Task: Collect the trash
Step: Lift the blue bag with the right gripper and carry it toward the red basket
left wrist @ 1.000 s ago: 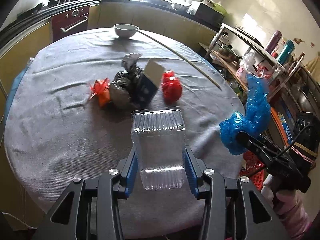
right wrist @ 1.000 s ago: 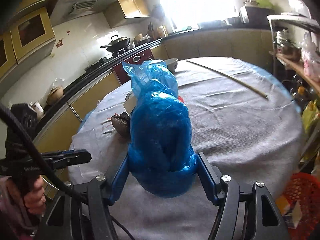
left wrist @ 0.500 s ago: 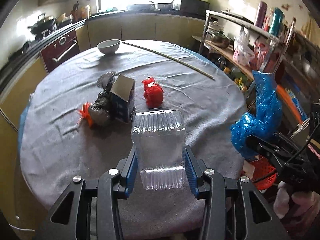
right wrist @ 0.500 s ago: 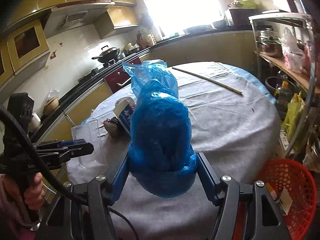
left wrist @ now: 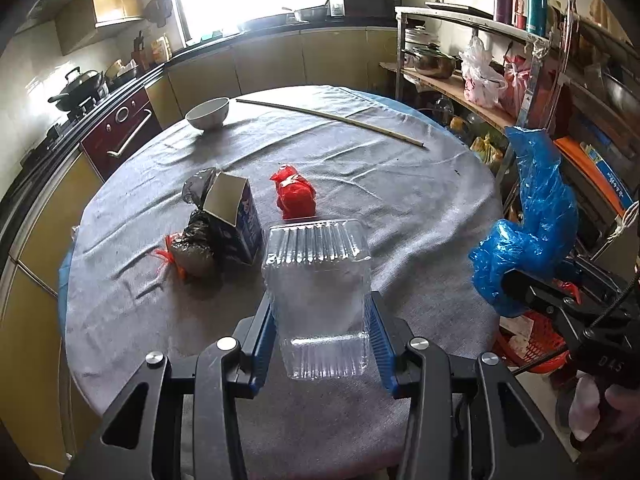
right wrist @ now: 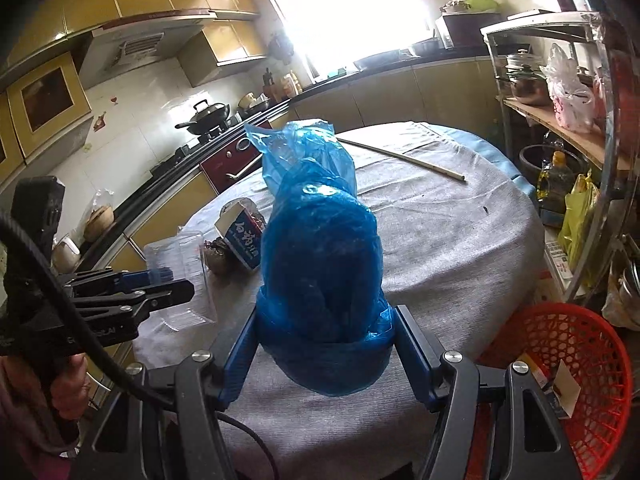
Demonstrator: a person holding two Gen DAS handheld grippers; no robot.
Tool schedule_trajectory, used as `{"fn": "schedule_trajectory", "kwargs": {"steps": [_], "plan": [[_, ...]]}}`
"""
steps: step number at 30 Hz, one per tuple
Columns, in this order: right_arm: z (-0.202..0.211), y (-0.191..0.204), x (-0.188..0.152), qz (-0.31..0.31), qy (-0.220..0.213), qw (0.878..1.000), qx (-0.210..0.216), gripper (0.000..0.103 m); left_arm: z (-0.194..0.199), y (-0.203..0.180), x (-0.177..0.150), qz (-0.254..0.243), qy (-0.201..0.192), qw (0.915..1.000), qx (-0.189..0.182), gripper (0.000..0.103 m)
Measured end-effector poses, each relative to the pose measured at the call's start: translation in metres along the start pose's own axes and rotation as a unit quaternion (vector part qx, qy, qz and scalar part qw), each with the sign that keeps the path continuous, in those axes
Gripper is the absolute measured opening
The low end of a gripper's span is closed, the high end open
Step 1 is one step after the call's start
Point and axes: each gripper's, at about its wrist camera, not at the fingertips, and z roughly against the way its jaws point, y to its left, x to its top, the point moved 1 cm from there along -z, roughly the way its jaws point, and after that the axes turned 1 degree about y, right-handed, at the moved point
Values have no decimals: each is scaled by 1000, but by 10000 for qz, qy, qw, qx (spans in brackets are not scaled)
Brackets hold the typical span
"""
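Observation:
My left gripper (left wrist: 318,308) is shut on a clear ribbed plastic clamshell box (left wrist: 318,276), held upright above the near edge of the round grey-clothed table (left wrist: 400,208). My right gripper (right wrist: 324,320) is shut on a bulging blue plastic bag (right wrist: 320,248), held just off the table's right side; the blue bag (left wrist: 532,224) also shows in the left wrist view. On the table lie a red bag (left wrist: 295,198), a blue-and-white carton (left wrist: 236,216), a dark knotted bag (left wrist: 196,240) and an orange-red scrap (left wrist: 170,256). A red mesh basket (right wrist: 560,376) stands on the floor to the right, with some rubbish in it.
A white bowl (left wrist: 208,113) and a long thin stick (left wrist: 332,118) lie at the table's far side. A crowded metal shelf rack (left wrist: 480,80) stands close to the right of the table. Kitchen counters and a stove run along the back and left.
Both grippers have drawn back from the table and swung right, each keeping its load. The left view has rolled level. The red basket has come into the right wrist view.

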Motion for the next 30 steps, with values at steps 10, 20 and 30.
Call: {"fn": "schedule_trajectory", "kwargs": {"steps": [10,20,30], "plan": [[8,-8,-3,-134,-34,9999,-54,69,-1,-20,4,-254,-35,9997,58,46],[15,-14,-6,-256,-82,9996,-104,69,-3,-38,6,-450,-27,9990,77,46],[20,-19,-10,-350,-88,9993,-133,69,-6,-49,6,-627,-9,9980,124,46]]}}
